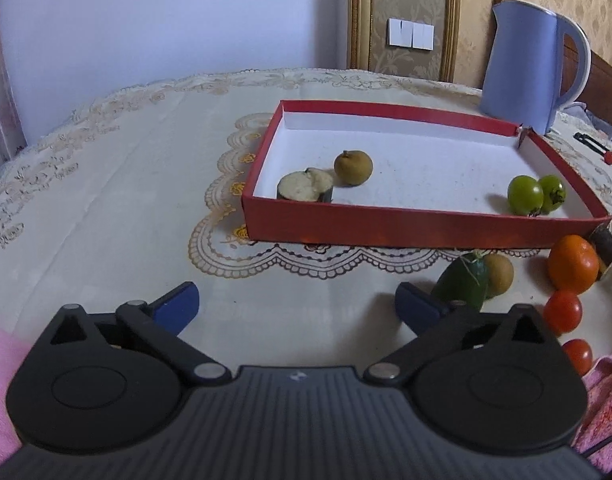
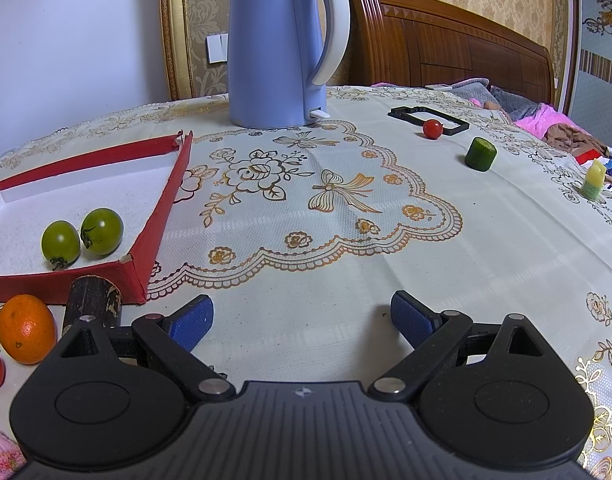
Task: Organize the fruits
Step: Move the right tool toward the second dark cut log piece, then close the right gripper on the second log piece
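Note:
A red tray (image 1: pixel 385 236) with a white floor holds an eggplant slice (image 1: pixel 304 186), a brown round fruit (image 1: pixel 353 167) and two green tomatoes (image 1: pixel 535 194). In front of its near right corner lie a green cucumber piece (image 1: pixel 463 286), a brown fruit (image 1: pixel 499 274), an orange (image 1: pixel 573 263) and two red tomatoes (image 1: pixel 562 311). My left gripper (image 1: pixel 298 306) is open and empty above the cloth before the tray. My right gripper (image 2: pixel 302 318) is open and empty right of the tray (image 2: pixel 162 216). A red tomato (image 2: pixel 432 129) and a cucumber piece (image 2: pixel 481 154) lie far right.
A blue kettle (image 2: pixel 276 48) stands behind the tray. A dark cylinder (image 2: pixel 92 300) lies at the tray's near corner beside the orange (image 2: pixel 26 328). A black frame (image 2: pixel 429 120) and a yellow-green piece (image 2: pixel 593 184) sit near the right table edge. Pink cloth (image 1: pixel 603 400) lies at the near edge.

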Tool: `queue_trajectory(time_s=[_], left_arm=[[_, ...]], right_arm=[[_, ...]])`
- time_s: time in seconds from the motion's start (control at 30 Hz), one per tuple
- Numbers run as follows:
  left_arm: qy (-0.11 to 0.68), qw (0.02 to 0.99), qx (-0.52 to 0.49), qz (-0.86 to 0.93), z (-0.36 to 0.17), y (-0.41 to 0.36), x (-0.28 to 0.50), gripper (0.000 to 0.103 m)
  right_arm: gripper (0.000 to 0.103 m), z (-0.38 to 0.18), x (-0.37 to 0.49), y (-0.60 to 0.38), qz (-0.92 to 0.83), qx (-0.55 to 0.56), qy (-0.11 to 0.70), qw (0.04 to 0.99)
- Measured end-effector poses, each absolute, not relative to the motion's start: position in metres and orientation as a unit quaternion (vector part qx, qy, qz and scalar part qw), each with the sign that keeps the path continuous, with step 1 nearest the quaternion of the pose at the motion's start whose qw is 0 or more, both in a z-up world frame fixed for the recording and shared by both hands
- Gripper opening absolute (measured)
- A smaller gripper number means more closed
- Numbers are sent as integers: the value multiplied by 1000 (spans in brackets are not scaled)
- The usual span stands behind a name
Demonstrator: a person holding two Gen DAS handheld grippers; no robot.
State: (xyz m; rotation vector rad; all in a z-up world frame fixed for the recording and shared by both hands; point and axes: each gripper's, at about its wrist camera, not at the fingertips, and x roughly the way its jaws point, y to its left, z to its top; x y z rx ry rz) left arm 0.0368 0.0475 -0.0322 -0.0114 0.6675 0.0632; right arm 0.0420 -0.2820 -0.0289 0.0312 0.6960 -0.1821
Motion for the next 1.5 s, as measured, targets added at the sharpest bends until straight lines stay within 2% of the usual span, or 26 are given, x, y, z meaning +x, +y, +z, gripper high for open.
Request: queue_trajectory(time_s=[0.3,0.67,0.77,0.87,0.97,1.03,1.07,1.1,1.5], left_arm=[[328,944,-6,31,-32,48,37,103],[328,944,-6,31,-32,48,37,103],[328,944,-6,31,-32,48,38,103],[328,944,-6,31,-32,48,38,103],[328,944,-6,31,-32,48,37,103],[328,944,-6,31,-32,48,37,103],[328,944,-6,31,-32,48,37,103],[328,944,-6,31,-32,48,37,103],[328,944,-6,31,-32,48,37,103]], right_arm=[[96,-20,12,-294,-16,98,302,948],[95,-15,5,-255,73,63,305,948],[88,-14,5,-246,87,51,301,948],[67,-16,13,-236,87,27,306,948],[60,-23,26,-233,102,40,332,937],[48,-24,27,-230,96,35,327,940],[37,-24,27,-229,106,37,326,939],[33,-24,27,-229,118,41,326,937],[32,-2,3,-220,88,-12,257,962]])
